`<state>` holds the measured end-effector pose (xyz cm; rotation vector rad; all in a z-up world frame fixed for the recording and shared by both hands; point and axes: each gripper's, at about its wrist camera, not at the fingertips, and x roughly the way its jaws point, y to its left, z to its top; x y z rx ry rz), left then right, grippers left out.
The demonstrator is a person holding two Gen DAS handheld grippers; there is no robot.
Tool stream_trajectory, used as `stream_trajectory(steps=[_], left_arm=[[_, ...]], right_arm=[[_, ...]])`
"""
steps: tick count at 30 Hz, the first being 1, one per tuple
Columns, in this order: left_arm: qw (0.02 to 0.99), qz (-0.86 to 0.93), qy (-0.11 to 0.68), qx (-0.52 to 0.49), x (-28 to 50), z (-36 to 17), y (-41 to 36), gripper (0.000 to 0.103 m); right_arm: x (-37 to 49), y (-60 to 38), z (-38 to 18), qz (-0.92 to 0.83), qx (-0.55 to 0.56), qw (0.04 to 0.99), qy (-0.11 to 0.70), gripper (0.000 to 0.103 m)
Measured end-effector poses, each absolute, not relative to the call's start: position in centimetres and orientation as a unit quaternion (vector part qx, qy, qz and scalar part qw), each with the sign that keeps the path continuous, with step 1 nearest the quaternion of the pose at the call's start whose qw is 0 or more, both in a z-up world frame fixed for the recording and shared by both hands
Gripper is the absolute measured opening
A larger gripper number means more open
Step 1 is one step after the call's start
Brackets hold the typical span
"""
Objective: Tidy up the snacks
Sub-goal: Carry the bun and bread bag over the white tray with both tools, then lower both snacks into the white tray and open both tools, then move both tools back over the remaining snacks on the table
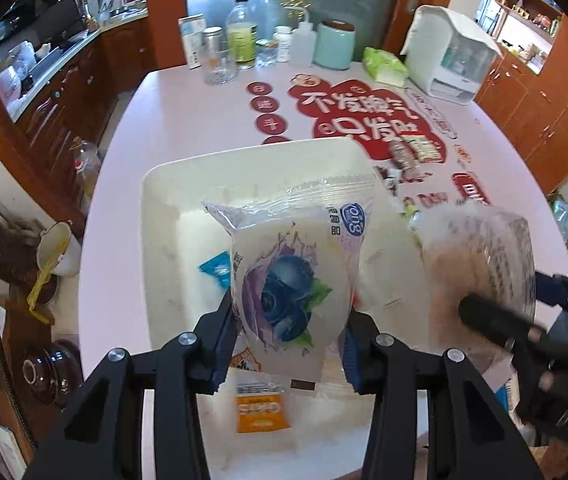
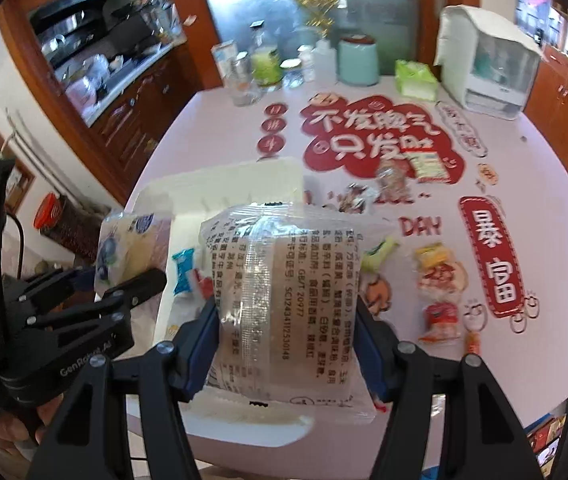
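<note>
My left gripper is shut on a blueberry snack pack and holds it above the white tray. My right gripper is shut on a clear-wrapped cake pack with printed text, held over the tray's right part. The cake pack also shows blurred in the left wrist view, and the blueberry pack in the right wrist view. In the tray lie a small blue packet and an orange packet.
Loose snacks lie on the pink table to the right of the tray: yellow and red packs, a green one, more near the red sticker. Bottles, jars and a teal canister stand at the far edge, with a white appliance.
</note>
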<state>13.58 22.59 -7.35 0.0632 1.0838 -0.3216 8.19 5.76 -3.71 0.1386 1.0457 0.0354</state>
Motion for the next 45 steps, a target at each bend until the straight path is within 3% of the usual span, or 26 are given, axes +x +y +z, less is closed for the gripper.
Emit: stream_trajectory(steps=[8,20,23,25,26,45], left_arm=[[0.839,-0.141,0.524,0.036,14.6,-9.1,23.8,0.044],[0.841,-0.129,0.523,0.046,15.2,-9.1,23.7,0.045],[0.846,-0.120,0.516,0.051,14.9,-8.9,23.6,0.056],[0.851,-0.115,0.510,0.049,14.7,-8.6,23.7,0.084],[0.854,-0.113,0.505,0.046,14.6,-8.4,23.8,0.086],[0.857,-0.119,0.498,0.057,12.3,-7.4,23.2,0.088]], right_arm=[[9.2,9.7,-6.8,0.047,0.042,0.829,0.556,0.063],[9.5,11.0,-7.8,0.058,0.030,0.817,0.572,0.066],[9.4,11.3,-7.8,0.062,0.025,0.817,0.573,0.068],[9.3,11.6,-7.5,0.068,0.020,0.820,0.568,0.068],[9.2,11.8,-7.5,0.069,0.017,0.821,0.567,0.068],[7.1,12.3,-6.9,0.070,0.008,0.821,0.567,0.068]])
